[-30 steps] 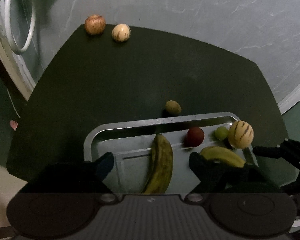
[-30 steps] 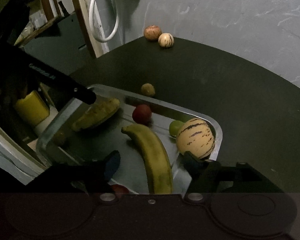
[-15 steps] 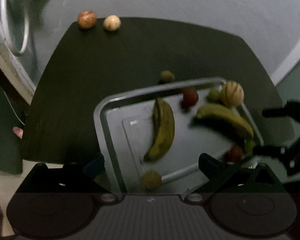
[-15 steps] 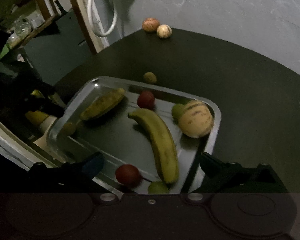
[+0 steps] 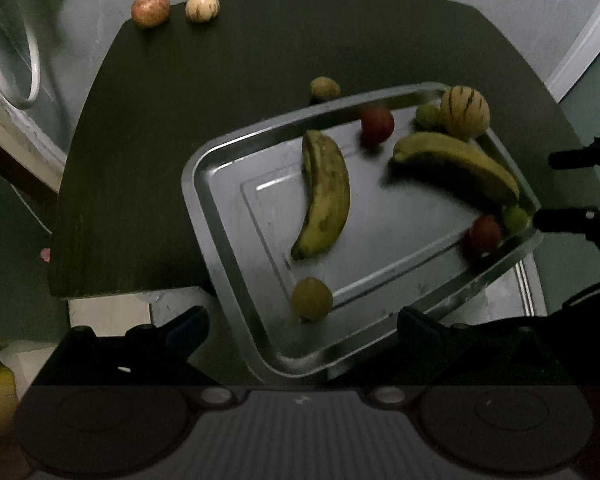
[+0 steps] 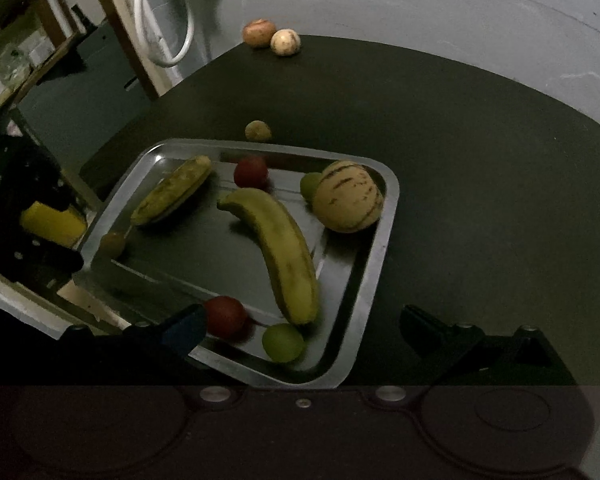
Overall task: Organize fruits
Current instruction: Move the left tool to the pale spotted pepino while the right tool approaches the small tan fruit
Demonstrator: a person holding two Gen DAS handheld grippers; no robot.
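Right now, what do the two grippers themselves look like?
Both are black. The left gripper has angular fingers, one with a blue pad, above a grey ribbed housing with two round discs and silver screws. The right gripper looks the same, its housing darker.

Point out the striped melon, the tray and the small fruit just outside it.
Striped melon (image 6: 347,196), right wrist view, middle of its rind.
Tray (image 6: 384,236), right wrist view, right rim.
Small fruit (image 6: 257,131), right wrist view, its centre.
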